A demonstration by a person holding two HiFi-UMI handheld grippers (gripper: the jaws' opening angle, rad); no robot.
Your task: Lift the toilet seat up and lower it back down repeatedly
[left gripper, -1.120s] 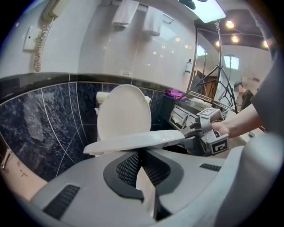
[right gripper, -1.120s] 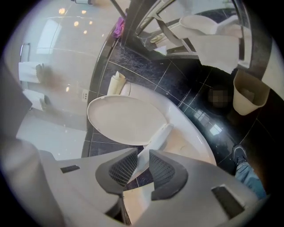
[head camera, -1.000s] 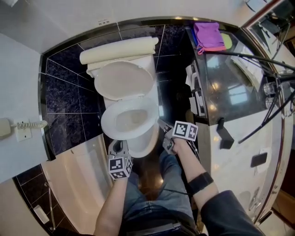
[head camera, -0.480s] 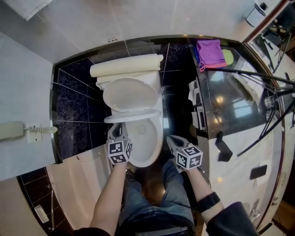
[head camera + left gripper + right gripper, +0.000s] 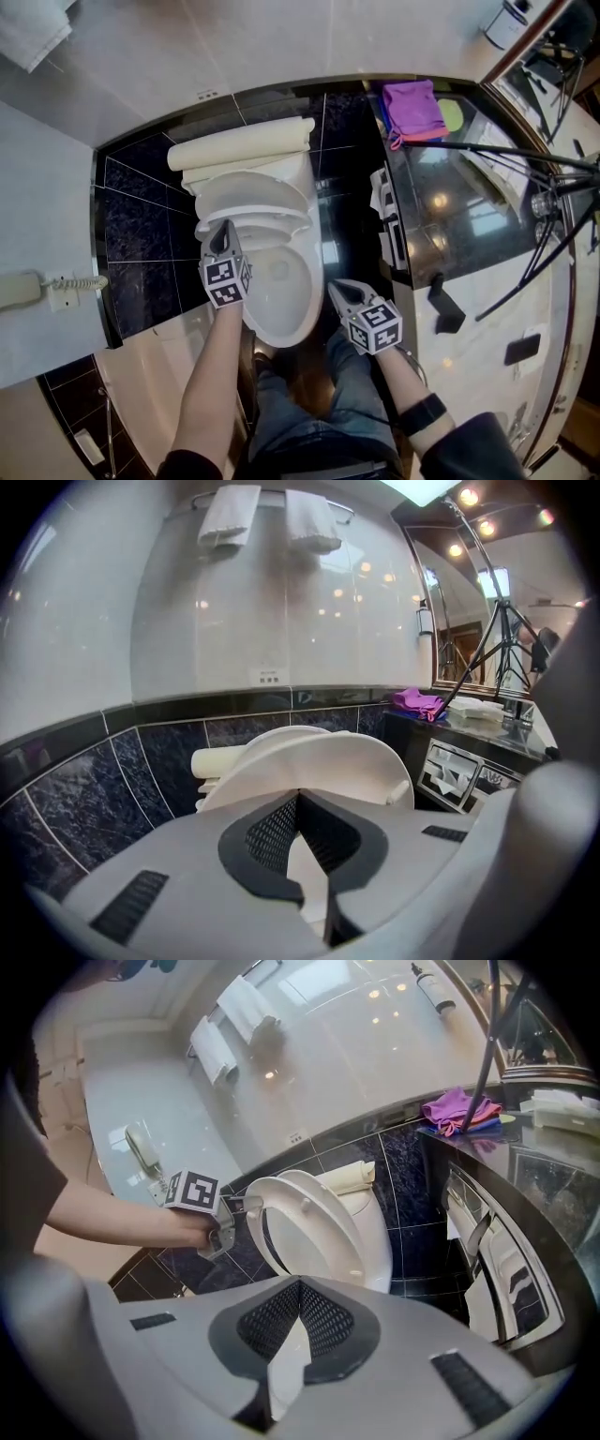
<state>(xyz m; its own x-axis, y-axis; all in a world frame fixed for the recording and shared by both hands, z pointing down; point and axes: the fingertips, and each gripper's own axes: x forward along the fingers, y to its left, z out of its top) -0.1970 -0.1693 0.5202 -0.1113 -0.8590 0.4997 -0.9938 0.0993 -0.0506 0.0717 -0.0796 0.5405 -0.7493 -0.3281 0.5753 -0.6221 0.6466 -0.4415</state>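
Note:
The white toilet (image 5: 281,281) stands in the middle of the head view, its seat (image 5: 251,216) raised steeply and close to the upright lid (image 5: 246,190). My left gripper (image 5: 223,231) has its tips against the seat's left rim. In the right gripper view the left gripper (image 5: 236,1208) touches the raised seat (image 5: 309,1227) at its edge. In the left gripper view the seat (image 5: 319,761) fills the space just beyond the left gripper (image 5: 298,794), whose jaws meet. My right gripper (image 5: 336,289) hangs shut and empty to the right of the bowl. The right gripper (image 5: 300,1284) points at the bowl.
A black counter (image 5: 450,197) with a purple cloth (image 5: 412,101) and tripod legs (image 5: 506,148) stands to the right. A paper holder (image 5: 384,211) is on its side wall. A bathtub (image 5: 155,361) lies at the left, a wall phone (image 5: 23,289) beyond it. The person's legs are below the bowl.
The seat has gone from lying flat on the bowl to steeply raised, with my left gripper moving up and back with it. My right gripper has left the bowl's rim and rolled.

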